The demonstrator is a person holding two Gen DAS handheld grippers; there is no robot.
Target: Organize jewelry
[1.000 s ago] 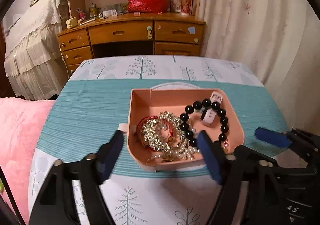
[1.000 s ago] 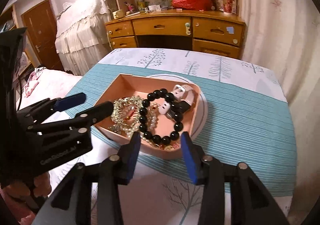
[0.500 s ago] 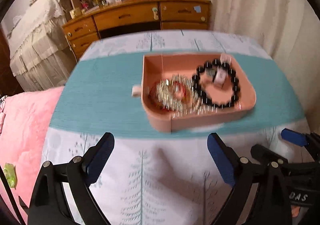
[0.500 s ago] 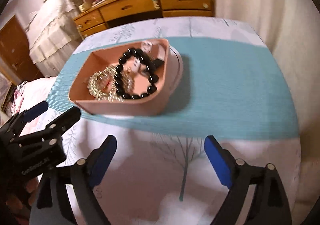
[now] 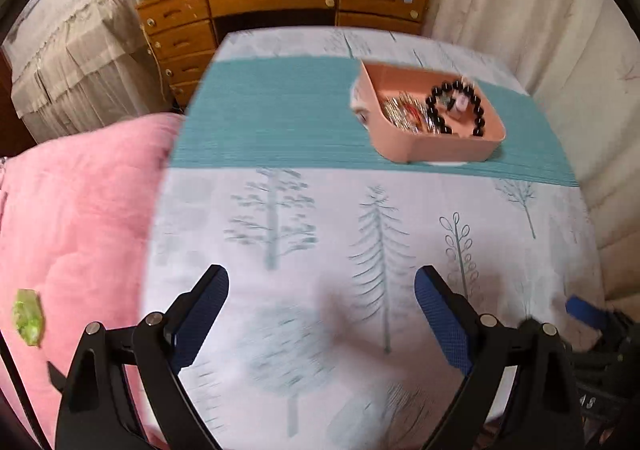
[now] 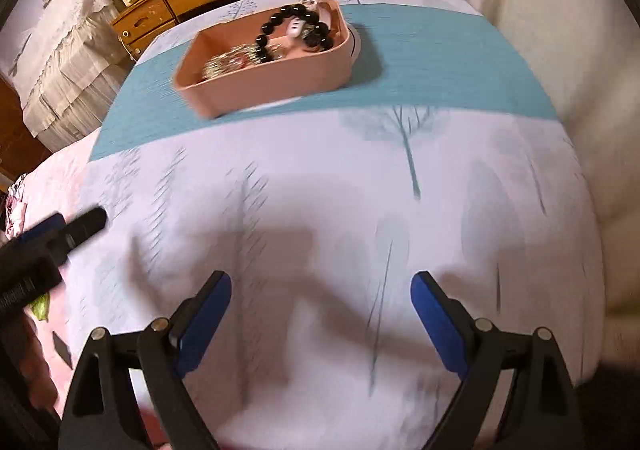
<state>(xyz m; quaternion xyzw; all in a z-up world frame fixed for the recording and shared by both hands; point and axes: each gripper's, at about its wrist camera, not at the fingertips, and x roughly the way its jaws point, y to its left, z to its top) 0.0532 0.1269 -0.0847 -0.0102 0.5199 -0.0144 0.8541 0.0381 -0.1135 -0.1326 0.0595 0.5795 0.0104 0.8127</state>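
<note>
A pink tray (image 5: 440, 150) sits on the teal band of the tablecloth, far right in the left wrist view and upper left of centre (image 6: 272, 82) in the right wrist view. In it lie a black bead bracelet (image 5: 478, 118) (image 6: 266, 36), a heap of gold and pearl chains (image 5: 402, 112) (image 6: 228, 62) and a small white piece (image 6: 296, 26). My left gripper (image 5: 320, 282) is open over bare cloth, well short of the tray. My right gripper (image 6: 320, 282) is open too, with nothing between its fingers. Each gripper shows at the other view's edge (image 5: 584, 310) (image 6: 76, 226).
The table (image 5: 320, 210) carries a white cloth with tree prints. A white disc (image 5: 448, 164) pokes out under the tray. A pink blanket (image 5: 80, 230) with a green scrap (image 5: 28, 316) lies to the left. A wooden desk (image 5: 280, 6) stands behind, a curtain (image 5: 520, 10) at right.
Both grippers have drawn back from the tray toward the near end of the table, and their jaws have spread wider. The tray now looks smaller and farther away.
</note>
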